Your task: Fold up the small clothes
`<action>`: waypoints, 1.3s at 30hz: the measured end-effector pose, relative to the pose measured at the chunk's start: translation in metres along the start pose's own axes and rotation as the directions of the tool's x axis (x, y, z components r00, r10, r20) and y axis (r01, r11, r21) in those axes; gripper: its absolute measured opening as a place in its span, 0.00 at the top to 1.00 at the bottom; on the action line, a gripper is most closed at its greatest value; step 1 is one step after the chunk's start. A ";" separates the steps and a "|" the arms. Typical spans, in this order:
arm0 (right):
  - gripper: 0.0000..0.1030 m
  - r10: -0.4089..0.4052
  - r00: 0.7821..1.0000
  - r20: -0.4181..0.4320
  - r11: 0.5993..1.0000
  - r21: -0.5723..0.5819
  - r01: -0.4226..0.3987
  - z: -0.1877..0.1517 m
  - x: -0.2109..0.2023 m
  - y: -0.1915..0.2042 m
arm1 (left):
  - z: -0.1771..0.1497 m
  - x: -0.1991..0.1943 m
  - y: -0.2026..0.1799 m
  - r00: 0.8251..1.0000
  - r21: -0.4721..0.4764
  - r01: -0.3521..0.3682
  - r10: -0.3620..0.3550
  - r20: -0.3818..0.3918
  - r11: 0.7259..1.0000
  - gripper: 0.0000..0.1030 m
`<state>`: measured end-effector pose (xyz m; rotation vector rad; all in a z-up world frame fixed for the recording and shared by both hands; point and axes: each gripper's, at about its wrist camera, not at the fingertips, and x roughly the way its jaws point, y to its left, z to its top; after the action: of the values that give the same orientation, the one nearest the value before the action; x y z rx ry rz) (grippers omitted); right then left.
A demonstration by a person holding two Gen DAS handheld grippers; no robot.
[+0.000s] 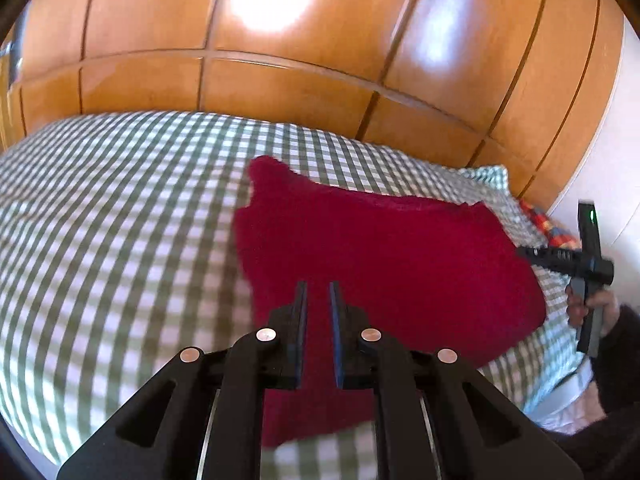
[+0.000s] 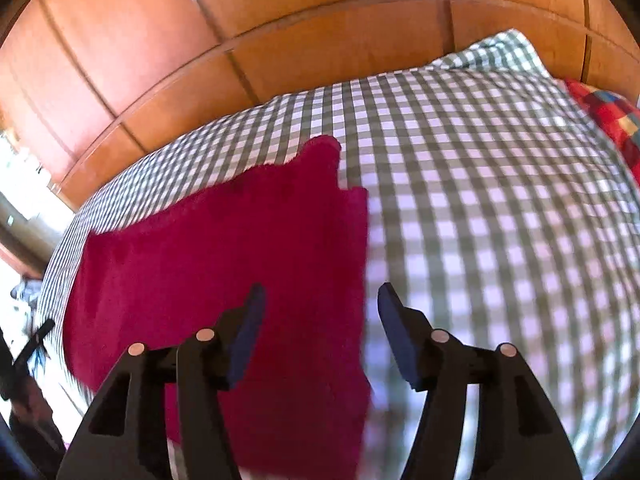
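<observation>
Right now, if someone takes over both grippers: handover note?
Left gripper: nearly shut, nothing between the pads, above the red garment.
Right gripper: open, empty, over the garment's right edge.
Garment lies on the checked bedspread, neither gripper holding it.
Done: looks partly folded, a layered edge shows on its right side; how many folds, I cannot tell.
Left: probably another fold, then smoothing flat.
</observation>
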<state>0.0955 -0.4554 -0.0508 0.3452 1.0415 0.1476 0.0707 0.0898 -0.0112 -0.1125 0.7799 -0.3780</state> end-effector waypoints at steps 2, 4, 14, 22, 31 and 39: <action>0.72 -0.038 0.999 -0.013 0.999 -0.008 0.038 0.004 0.011 0.005 | 0.005 0.011 -0.010 0.999 0.019 -0.042 0.042 -0.014 0.999 0.92; 0.86 -0.062 0.998 0.005 0.997 -0.043 0.063 0.004 0.011 0.012 | 0.010 0.022 -0.021 0.996 0.045 -0.081 0.082 -0.028 0.996 0.92; 0.92 -0.106 0.993 0.044 0.994 -0.013 0.107 -0.009 0.019 -0.003 | -0.003 0.047 -0.031 0.982 0.093 -0.168 0.175 -0.077 0.982 0.92; 0.92 -0.096 0.994 0.048 0.995 0.013 0.096 -0.008 0.020 -0.003 | -0.008 0.046 -0.030 0.975 0.086 -0.204 0.211 -0.075 0.975 0.92; 0.60 -0.053 0.995 0.079 0.998 0.019 0.052 0.011 0.000 0.000 | -0.002 0.041 -0.031 0.970 0.100 -0.231 0.236 -0.050 0.968 0.92; 0.54 -0.055 0.995 0.085 0.998 -0.034 0.059 0.041 0.022 0.019 | 0.012 0.043 -0.030 0.965 0.122 -0.256 0.261 -0.032 0.959 0.92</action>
<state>0.1429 -0.4405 -0.0430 0.2861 0.9634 0.0998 0.0982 0.0454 -0.0240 0.1085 0.8062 -0.1772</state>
